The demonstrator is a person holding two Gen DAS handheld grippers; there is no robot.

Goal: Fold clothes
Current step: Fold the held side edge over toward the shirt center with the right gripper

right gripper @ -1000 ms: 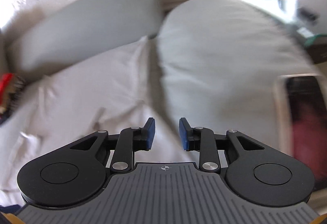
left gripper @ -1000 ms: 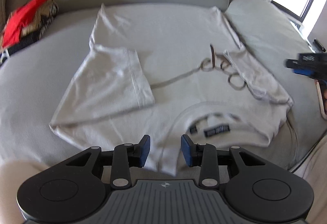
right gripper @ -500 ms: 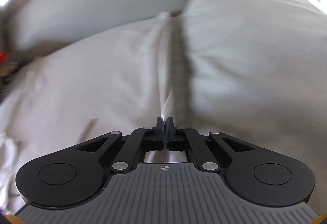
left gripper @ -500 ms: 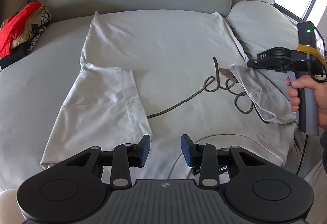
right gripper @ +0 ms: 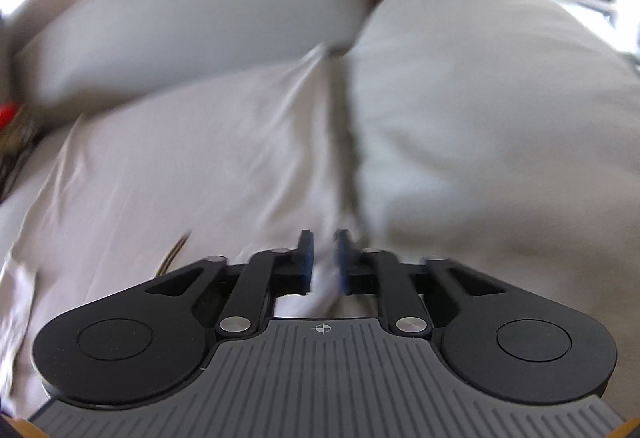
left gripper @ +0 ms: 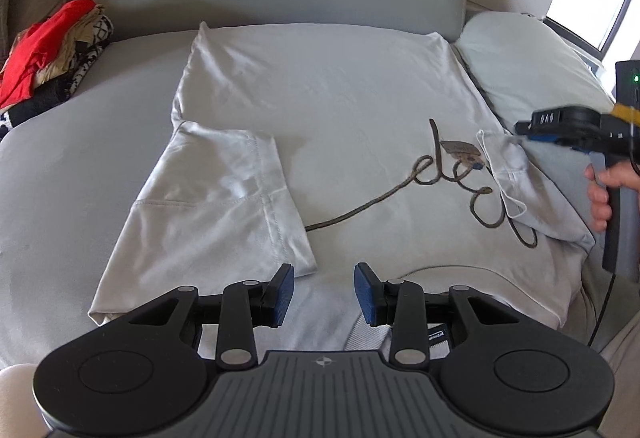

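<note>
left gripper (left gripper: pixel 324 292) hovering released near collar edge | right gripper (right gripper: pixel 323 262) pinching sleeve hem (left gripper: pixel 498 146), jaws slightly parted | grey shirt (left gripper: pixel 328 110) lying flat on couch (left gripper: pixel 80 110), left seat area lying bare

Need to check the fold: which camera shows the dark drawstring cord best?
The left wrist view: the dark drawstring cord lies looped across the pale grey shirt. The right wrist view is blurred, showing only a short brownish streak.
</note>
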